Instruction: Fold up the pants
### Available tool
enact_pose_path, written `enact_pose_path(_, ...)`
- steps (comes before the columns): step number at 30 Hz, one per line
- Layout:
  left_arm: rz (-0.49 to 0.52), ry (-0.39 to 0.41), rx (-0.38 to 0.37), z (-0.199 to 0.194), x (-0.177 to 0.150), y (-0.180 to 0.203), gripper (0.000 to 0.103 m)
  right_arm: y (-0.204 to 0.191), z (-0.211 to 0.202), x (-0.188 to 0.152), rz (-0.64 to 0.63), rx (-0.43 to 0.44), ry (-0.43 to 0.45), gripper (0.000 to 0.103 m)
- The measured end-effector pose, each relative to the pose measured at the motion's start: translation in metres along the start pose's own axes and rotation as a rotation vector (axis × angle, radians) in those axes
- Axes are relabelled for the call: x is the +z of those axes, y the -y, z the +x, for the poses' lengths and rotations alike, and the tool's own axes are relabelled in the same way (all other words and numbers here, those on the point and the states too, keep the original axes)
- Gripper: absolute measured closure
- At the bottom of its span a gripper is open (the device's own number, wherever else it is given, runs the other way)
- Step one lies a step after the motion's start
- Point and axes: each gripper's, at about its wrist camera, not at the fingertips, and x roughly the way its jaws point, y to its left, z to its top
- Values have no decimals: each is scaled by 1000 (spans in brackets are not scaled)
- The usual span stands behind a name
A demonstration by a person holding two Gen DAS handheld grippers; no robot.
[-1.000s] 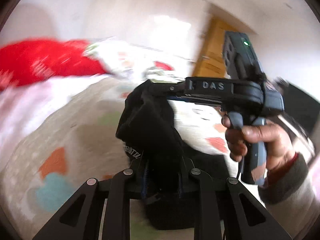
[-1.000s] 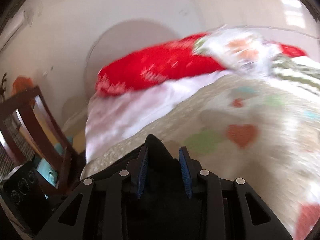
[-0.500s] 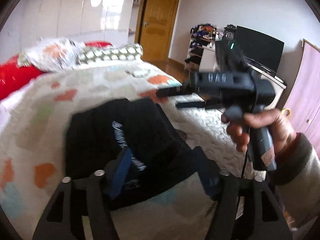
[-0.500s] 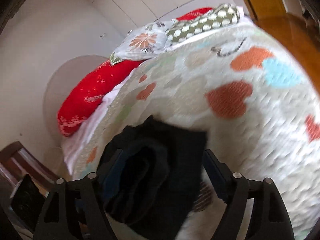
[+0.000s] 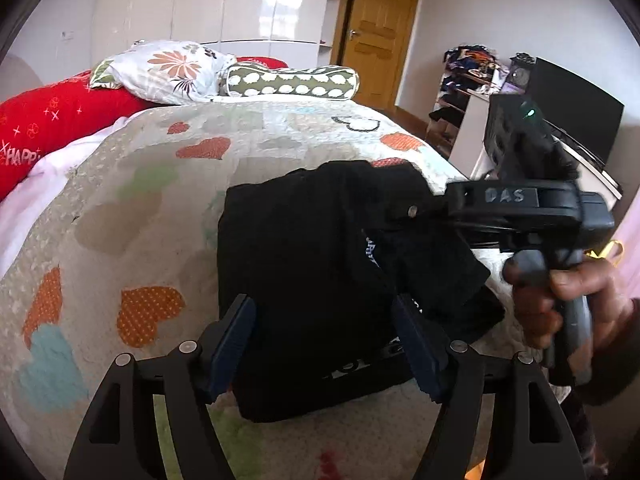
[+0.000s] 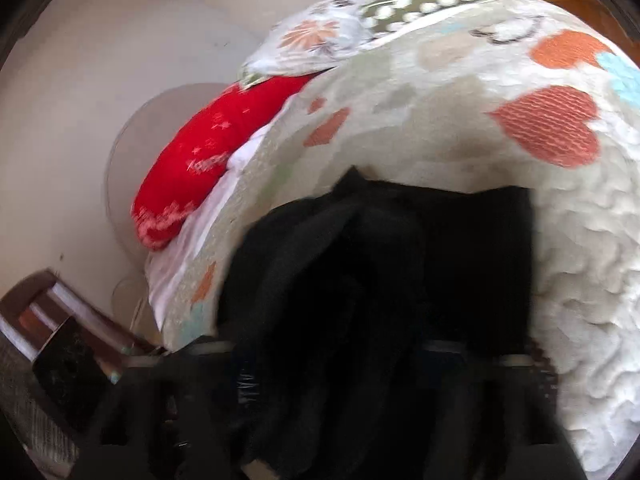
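The black pants (image 5: 304,272) lie in a folded bundle on the heart-patterned bedspread (image 5: 168,184). My left gripper (image 5: 324,340) is open, its blue-padded fingers (image 5: 234,344) standing on either side of the bundle's near edge. My right gripper (image 5: 416,210) reaches in from the right over the bundle's top right corner; black cloth hides its fingertips. In the blurred right wrist view the pants (image 6: 380,280) fill the lower middle and cover the gripper's fingers.
A red bolster (image 5: 52,128), a floral pillow (image 5: 168,70) and a green spotted pillow (image 5: 288,80) lie at the bed's head. A wooden door (image 5: 380,32) and a dark TV (image 5: 576,116) stand at the right. A wooden chair (image 6: 44,320) stands beside the bed.
Both grippers held the pants shut and lifted a second ago. They have since opened and let the bundle down on the bedspread. The right gripper has moved onto the bundle's corner.
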Motion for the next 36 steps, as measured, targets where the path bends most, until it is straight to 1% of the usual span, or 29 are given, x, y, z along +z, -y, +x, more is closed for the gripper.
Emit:
enact_pose_path(1, -4, 8, -10, -4, 3, 2, 33, -7, -6, 1, -18, 6, 15, 81)
enact_pose_path(2, -11, 20, -24, -4, 14, -1, 33, -17, -19, 3, -72, 1, 52, 82)
enact_pose_path(4, -17, 66, -31, -11, 26, -4, 32, -32, -43, 6, -150, -13, 101, 82)
enact_pose_path(5, -16, 82, -31, -16, 27, -6, 31, -35, -53, 7, -165, -22, 116, 82)
enact_pose_path(7, -23, 100, -41, -17, 32, -5, 24, -32, -67, 8, -177, -73, 132, 81)
enact_pose_path(8, -31, 94, -41, -11, 31, -7, 24, -23, -67, 5, -159, -120, 122, 77)
enact_pose_path(9, -37, 68, -32, -2, 30, -5, 24, -14, -61, 4, -132, -148, 105, 74)
enact_pose_path(10, -32, 34, -16, 9, 27, -3, 24, 0, -51, 0, -91, -188, 68, 71)
enact_pose_path(11, -27, 6, 0, 17, 24, -2, 25, 11, -40, -4, -64, -246, 27, 60)
enact_pose_path(12, -22, -34, 17, 28, 22, 0, 23, 19, -32, -10, -54, -308, -4, 61)
enact_pose_path(13, -30, -71, 15, 36, 19, -1, 24, 21, -35, -14, -58, -305, 10, 61)
enact_pose_path(15, -47, -71, 6, 35, 20, -3, 23, 19, -48, -16, -49, -295, 38, 54)
enact_pose_path(17, -59, -58, 0, 31, 27, -6, 22, 14, -61, -13, -75, -344, 62, 49)
enact_pose_path(18, -60, -47, 4, 30, 31, -6, 23, 12, -68, -11, -88, -371, 78, 49)
enact_pose_path(19, -59, -27, 15, 26, 34, -7, 25, 8, -75, -8, -98, -400, 102, 49)
enact_pose_path(20, -58, -8, 28, 23, 39, -8, 25, 5, -81, -6, -106, -414, 128, 49)
enact_pose_path(21, -58, 3, 29, 21, 43, -8, 25, -1, -87, -4, -125, -412, 160, 49)
enact_pose_path(23, -64, 19, 34, 18, 46, -10, 24, -10, -89, 3, -155, -390, 185, 52)
enact_pose_path(25, -69, 34, 61, 22, 55, -14, 24, -17, -80, 12, -190, -369, 177, 52)
enact_pose_path(26, -70, 38, 69, 23, 53, -15, 24, -21, -74, 15, -206, -366, 172, 52)
enact_pose_path(27, -80, 39, 91, 29, 61, -18, 24, -24, -67, 19, -220, -365, 168, 54)
enact_pose_path(30, -105, 6, 151, 55, 72, -24, 24, -31, -48, 30, -243, -353, 149, 55)
enact_pose_path(31, -126, -30, 185, 69, 76, -29, 24, -33, -41, 33, -254, -351, 141, 55)
enact_pose_path(32, -138, -54, 197, 77, 79, -31, 25, -35, -34, 35, -267, -356, 130, 55)
enact_pose_path(34, -159, -124, 222, 102, 80, -36, 25, -33, -20, 32, -298, -394, 89, 55)
enact_pose_path(36, -163, -165, 237, 118, 79, -37, 23, -28, -10, 23, -333, -432, 52, 57)
